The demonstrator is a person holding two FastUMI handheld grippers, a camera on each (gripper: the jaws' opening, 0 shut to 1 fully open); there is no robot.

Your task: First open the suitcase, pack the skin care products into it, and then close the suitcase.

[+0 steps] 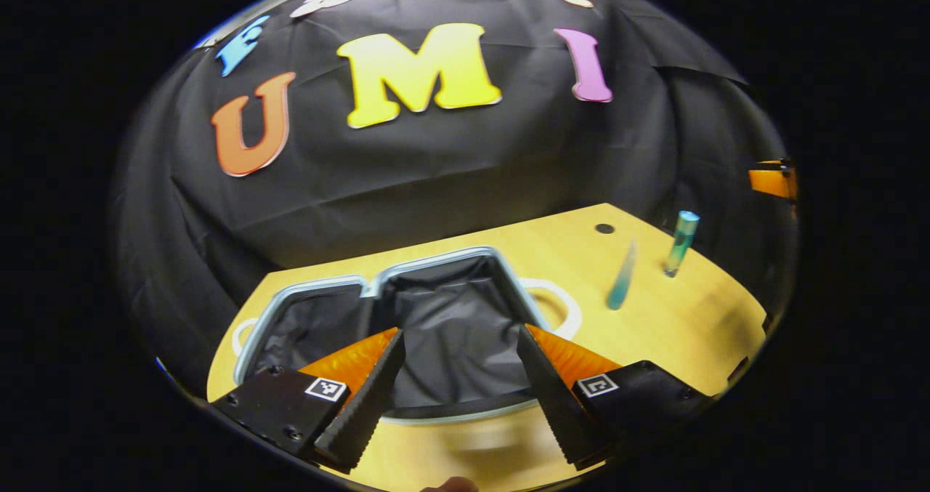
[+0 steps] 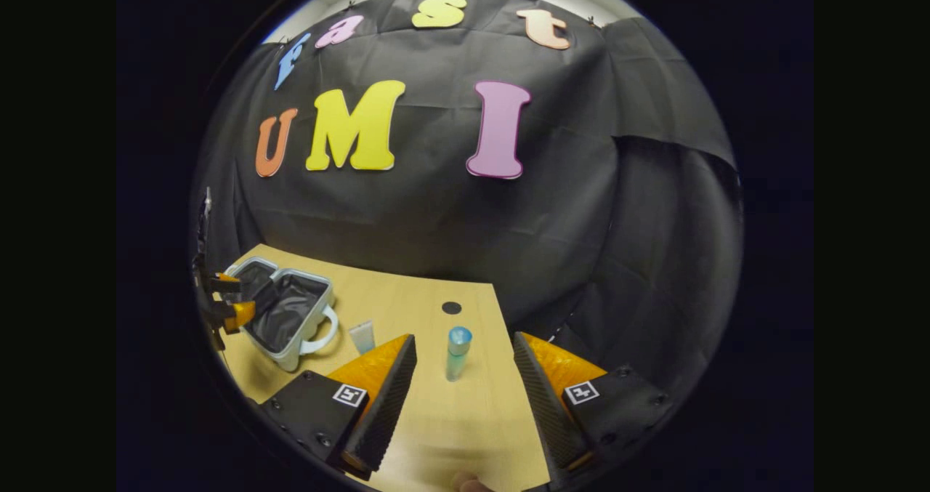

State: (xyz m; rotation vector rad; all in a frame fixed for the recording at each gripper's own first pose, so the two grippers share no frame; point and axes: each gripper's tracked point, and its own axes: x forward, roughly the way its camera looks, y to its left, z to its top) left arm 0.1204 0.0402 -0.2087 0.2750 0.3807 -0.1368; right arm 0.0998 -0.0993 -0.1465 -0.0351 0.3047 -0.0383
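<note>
At the left of the yellow wooden table (image 2: 429,412), your small pale-rimmed suitcase with the dark fabric lining (image 1: 436,325) lies open, its two halves spread flat, so the first step looks done. Your left gripper (image 1: 454,390) hovers just in front of it, jaws spread wide and holding nothing; in the right gripper view the same tool (image 2: 231,299) shows at the suitcase's (image 2: 280,310) left edge. Nothing can be made out inside the lining, so packing appears not to have begun. Further right, the slim teal squeeze tube (image 1: 623,277) stands on the bare table near the white loop handle (image 1: 563,307), and the teal bottle with the blue cap (image 1: 681,243) stands upright beyond it, well apart from the case. Your right gripper (image 2: 465,397) faces that bottle (image 2: 457,354) with its fingers wide apart and empty, the bottle lined up between them but farther off. Both products are left to load, then the closing. The tube (image 2: 362,336) is partly hidden behind a right finger, the suitcase's near rim is covered by the left fingers, and motion blur softens the table's near edge.
</note>
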